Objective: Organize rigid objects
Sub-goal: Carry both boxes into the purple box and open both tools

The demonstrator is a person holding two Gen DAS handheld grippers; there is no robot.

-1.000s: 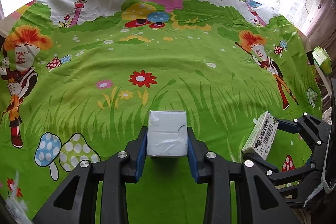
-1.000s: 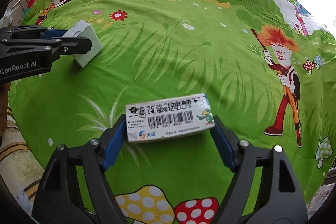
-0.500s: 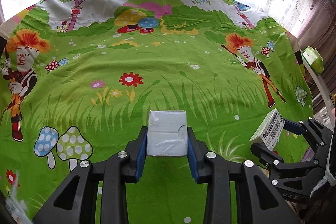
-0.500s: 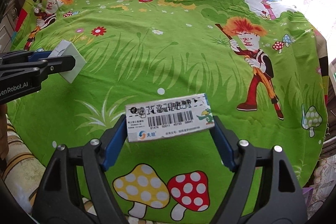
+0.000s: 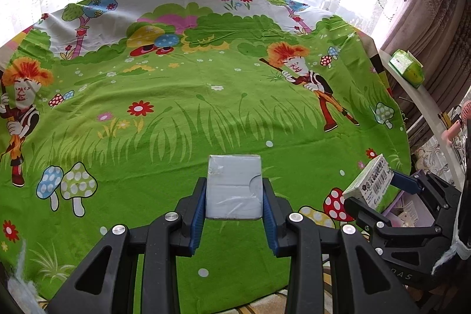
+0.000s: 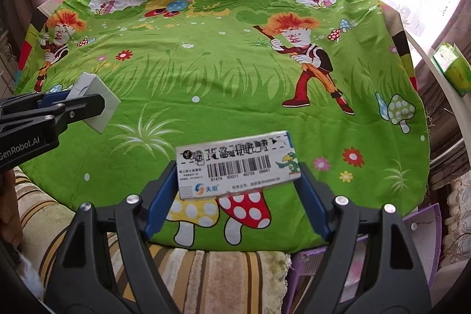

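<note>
Green cartoon cloth (image 5: 206, 114) lies far of both loads: our left gripper (image 5: 234, 208) clamps the grey box (image 5: 234, 187); our right gripper (image 6: 235, 190) clamps the barcode carton (image 6: 237, 164) crosswise, near edge.

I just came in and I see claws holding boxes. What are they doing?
A person is tidying up small boxes with two hand-held grippers. The left gripper is clamped on a plain pale grey box wrapped in clear film. The right gripper is clamped on a long white cardboard box with a barcode. Both boxes are held up above the near edge of the bright green cartoon tablecloth, not set down.
</note>
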